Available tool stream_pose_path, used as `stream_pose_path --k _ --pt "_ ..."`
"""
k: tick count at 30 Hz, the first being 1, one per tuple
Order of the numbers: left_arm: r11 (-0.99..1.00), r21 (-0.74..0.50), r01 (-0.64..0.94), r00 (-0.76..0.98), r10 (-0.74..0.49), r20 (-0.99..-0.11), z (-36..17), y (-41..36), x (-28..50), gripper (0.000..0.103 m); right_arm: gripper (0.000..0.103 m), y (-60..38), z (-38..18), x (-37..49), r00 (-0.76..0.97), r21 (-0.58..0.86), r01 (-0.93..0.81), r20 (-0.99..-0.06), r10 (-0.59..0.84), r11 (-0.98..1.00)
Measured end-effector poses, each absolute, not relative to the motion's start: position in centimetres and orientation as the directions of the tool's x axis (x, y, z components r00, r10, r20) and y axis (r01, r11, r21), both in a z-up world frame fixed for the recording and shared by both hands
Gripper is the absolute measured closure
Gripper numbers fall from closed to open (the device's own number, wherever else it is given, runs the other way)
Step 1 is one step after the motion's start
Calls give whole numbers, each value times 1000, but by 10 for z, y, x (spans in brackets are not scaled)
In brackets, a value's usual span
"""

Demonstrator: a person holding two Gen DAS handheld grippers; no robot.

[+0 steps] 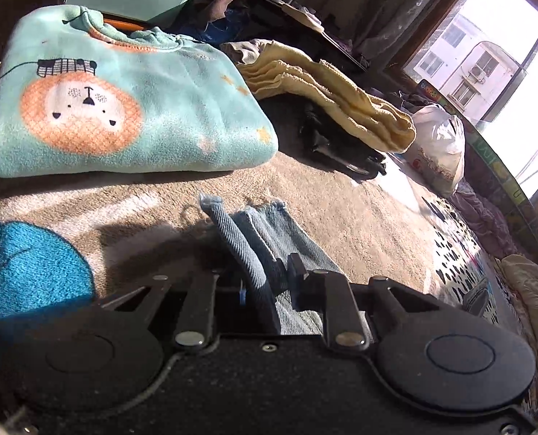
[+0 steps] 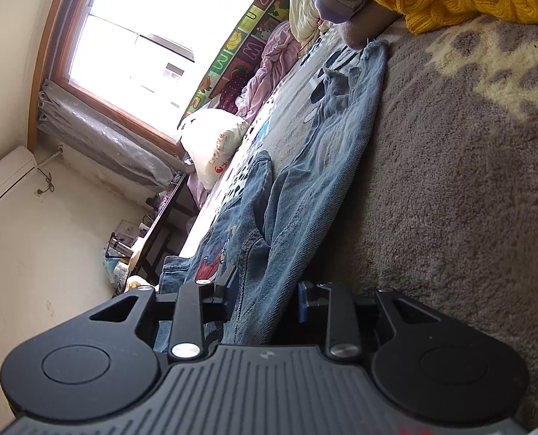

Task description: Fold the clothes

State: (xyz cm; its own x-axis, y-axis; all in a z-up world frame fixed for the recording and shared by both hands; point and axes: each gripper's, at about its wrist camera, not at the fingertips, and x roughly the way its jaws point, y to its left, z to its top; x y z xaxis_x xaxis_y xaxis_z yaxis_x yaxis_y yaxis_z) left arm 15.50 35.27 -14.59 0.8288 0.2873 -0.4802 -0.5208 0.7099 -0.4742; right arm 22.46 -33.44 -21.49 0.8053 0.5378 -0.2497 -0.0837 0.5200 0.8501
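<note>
A lived-in home bedroom, we think, bed under a fleecy blanket (image 2: 450, 181), folded sweater (image 1: 123, 108), window (image 2: 152, 36), wall air conditioner (image 2: 4, 177), probably a desk (image 2: 163, 217).

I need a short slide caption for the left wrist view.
Left gripper pinches a denim hem above the bed, near a folded lion sweatshirt.

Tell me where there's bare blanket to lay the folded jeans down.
Bare brown blanket lies between the folded lion sweatshirt, the yellow towel stack and the jeans held in the left gripper. The teal knit crowds the left. In the right wrist view, grey blanket lies free beside the jeans.
</note>
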Motion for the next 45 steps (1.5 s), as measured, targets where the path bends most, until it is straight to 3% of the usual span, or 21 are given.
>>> stream_pose_path --k 2,6,10,12,14,19,24,27,28,29,31,34,36,37,38,41,45 --pt "800 -373 -470 861 322 -394 -130 339 163 98 71 -335 -217 226 805 850 -85 -248 538 519" --pt "908 -243 -342 939 321 -121 -96 318 163 97 71 -334 -219 224 806 850 -86 -247 538 519" --pt "842 -140 -521 770 392 -504 -149 340 215 80 71 -332 -219 225 805 847 -88 -249 538 524" --pt "826 -182 -533 787 404 -466 -142 343 204 75 71 -331 -219 226 804 845 -90 -250 539 526" --pt "806 -222 -549 795 421 -437 -133 346 189 52 71 -330 -219 227 804 846 -91 -249 540 526" --pt "738 -323 -593 748 356 -559 -145 354 163 52 71 -333 -222 229 803 847 -94 -246 543 523" --pt "592 -613 -523 816 141 -561 -149 351 135 52 71 -335 -225 228 803 849 -97 -241 544 520" --pt "676 -550 -490 816 135 -562 -153 322 140 59 70 -337 -226 226 803 848 -100 -239 545 520" --pt "725 -465 -508 793 183 -580 -149 313 143 99 70 -337 -226 226 803 848 -102 -238 546 520" --pt "765 -377 -522 772 236 -590 -146 305 146 101 69 -337 -226 226 803 847 -104 -238 546 522" --pt "806 -220 -550 746 355 -564 -138 294 145 101 68 -336 -225 225 803 843 -107 -239 546 526" --pt "821 -175 -544 715 344 -609 -145 291 153 99 64 -333 -222 222 802 830 -118 -244 545 545" --pt "788 -158 -595 708 421 -567 -132 290 148 78 60 -330 -219 221 801 820 -127 -247 546 558" --pt "784 -169 -598 721 434 -540 -126 289 145 71 58 -329 -218 220 799 815 -132 -249 547 564" --pt "782 -182 -596 736 441 -513 -119 287 144 71 57 -328 -217 220 798 811 -135 -252 548 570" --pt "831 -241 -501 805 346 -482 -102 271 160 71 55 -326 -216 220 796 806 -140 -254 550 575" --pt "909 -307 -283 875 114 -470 -93 228 218 71 55 -326 -217 222 792 802 -148 -255 555 579"
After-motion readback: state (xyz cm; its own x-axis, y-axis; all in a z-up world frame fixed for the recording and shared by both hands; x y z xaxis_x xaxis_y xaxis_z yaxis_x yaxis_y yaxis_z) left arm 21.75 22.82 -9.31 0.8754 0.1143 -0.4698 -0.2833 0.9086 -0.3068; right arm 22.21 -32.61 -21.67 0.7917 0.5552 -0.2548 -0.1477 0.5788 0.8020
